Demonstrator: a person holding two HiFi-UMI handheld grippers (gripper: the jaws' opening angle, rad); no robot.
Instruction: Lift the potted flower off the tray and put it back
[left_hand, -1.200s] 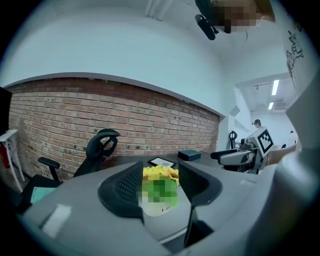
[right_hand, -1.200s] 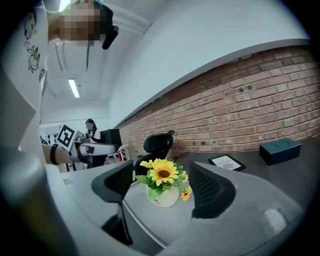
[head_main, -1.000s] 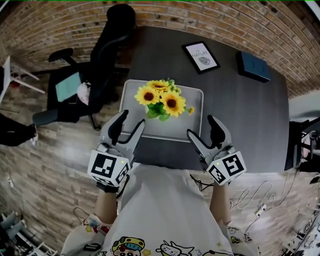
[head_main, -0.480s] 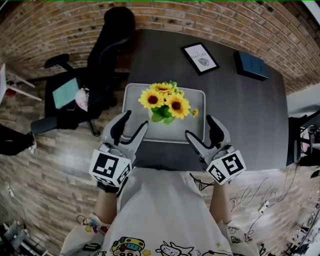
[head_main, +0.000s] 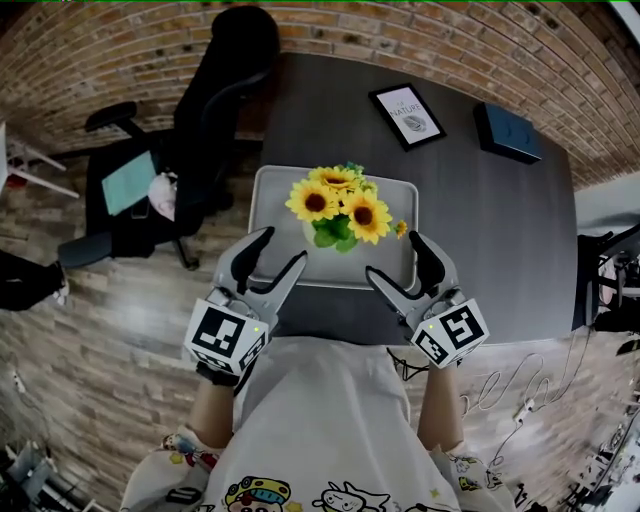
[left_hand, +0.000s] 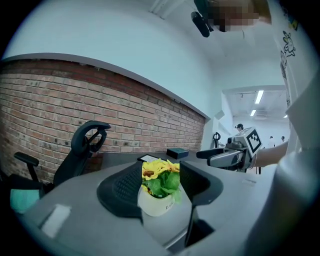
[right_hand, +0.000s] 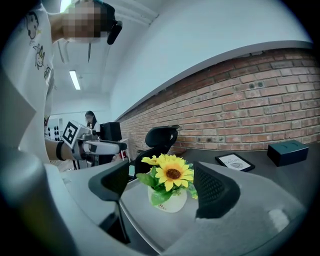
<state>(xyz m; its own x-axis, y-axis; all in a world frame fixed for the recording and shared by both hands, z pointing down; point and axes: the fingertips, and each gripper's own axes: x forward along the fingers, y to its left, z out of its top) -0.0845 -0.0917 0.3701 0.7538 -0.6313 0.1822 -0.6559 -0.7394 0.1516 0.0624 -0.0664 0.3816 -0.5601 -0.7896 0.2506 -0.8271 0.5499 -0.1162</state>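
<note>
A white pot of yellow sunflowers (head_main: 340, 205) stands upright on the grey tray (head_main: 272, 190) on the dark table. My left gripper (head_main: 283, 247) hovers open over the tray's near left edge, short of the pot. My right gripper (head_main: 393, 255) is at the tray's near right edge, its jaws opening, pads clear of the pot. In the left gripper view the pot (left_hand: 156, 202) shows ahead between the jaws, untouched. The right gripper view shows the pot (right_hand: 170, 200) ahead between its jaws too, with gaps on both sides.
A framed picture (head_main: 407, 113) and a dark box (head_main: 508, 130) lie on the table (head_main: 500, 240) behind the tray. A black office chair (head_main: 225, 70) stands at the table's far left. The table's near edge runs just under both grippers.
Both grippers have crept forward to the tray's near edge. The right gripper's jaws stand a little wider. The pot has not moved on the tray.
</note>
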